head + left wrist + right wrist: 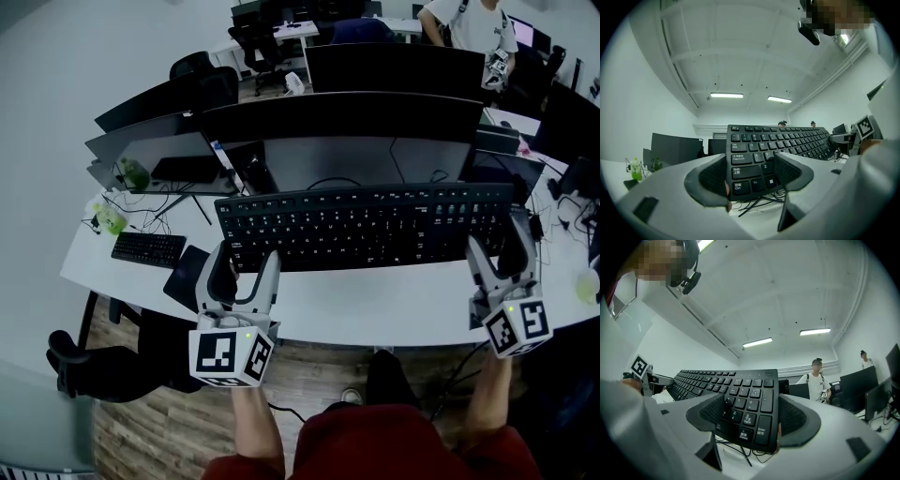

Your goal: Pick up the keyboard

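At the bottom edge of the head view, the person's forearms reach forward over a wooden floor (309,380), each hand holding a gripper topped by a marker cube. The left gripper (244,267) is clenched on the left end of the black keyboard (366,225); in the left gripper view its two dark pads press the keyboard (778,140) from either side at the Ctrl and Shift corner, with the left gripper (750,176) closed tightly against the casing. The right gripper (500,248) grasps the opposite end; in the right gripper view the numeric pad of the keyboard (745,399) sits clamped between the jaws of the right gripper (750,416). The keyboard spans the gap between the two grippers, key face up and tilted toward the person, above the white desk (375,305); both gripper views show loose cables and bare desk under its near edge, so it is off the surface there. Just left of the left gripper a flat black pad (187,277) lies on the desk, and further left a smaller second keyboard (148,248), with a green bottle (111,218) behind it. Beyond the held keyboard stands a wide dark monitor (347,117), with further monitors to the left. At the far end of the room a person in a white shirt (469,23) stands among more desks.
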`<state>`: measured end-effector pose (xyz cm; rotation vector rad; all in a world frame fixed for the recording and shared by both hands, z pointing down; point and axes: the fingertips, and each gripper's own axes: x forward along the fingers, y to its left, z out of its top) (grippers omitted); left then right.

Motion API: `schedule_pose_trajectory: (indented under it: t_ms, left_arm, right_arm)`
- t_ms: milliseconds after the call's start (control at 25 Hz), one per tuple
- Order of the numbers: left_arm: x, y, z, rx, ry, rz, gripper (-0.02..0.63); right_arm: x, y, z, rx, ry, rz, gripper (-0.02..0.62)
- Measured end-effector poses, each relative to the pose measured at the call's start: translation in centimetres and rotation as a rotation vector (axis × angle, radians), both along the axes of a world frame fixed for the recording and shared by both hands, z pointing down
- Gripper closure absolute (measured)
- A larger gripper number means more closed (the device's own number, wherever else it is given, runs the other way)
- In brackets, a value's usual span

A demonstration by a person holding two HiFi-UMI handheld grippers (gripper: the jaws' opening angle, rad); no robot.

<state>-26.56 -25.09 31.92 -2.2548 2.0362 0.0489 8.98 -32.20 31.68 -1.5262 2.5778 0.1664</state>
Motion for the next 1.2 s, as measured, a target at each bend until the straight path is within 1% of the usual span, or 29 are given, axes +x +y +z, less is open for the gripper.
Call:
schedule_pose_trajectory:
  t_ms: [320, 800, 1200]
  left_arm:
    - [-0.1, 0.3, -0.6, -0.001, 0.013, 0.005, 0.301]
    - [0.1, 0.0, -0.6, -0.005, 0.013, 0.028, 0.301]
    - [0.1, 0.1, -0.5, 0.001, 0.028, 0.030, 0.301]
  right_arm:
    - [0.0, 0.5, -1.0, 0.010, 0.011, 0.005, 0.242]
    - [0.2, 1.0, -1.0, 0.008, 0.014, 0.027, 0.242]
    - [0.3, 1.3, -1.4, 0.016, 0.025, 0.033, 0.242]
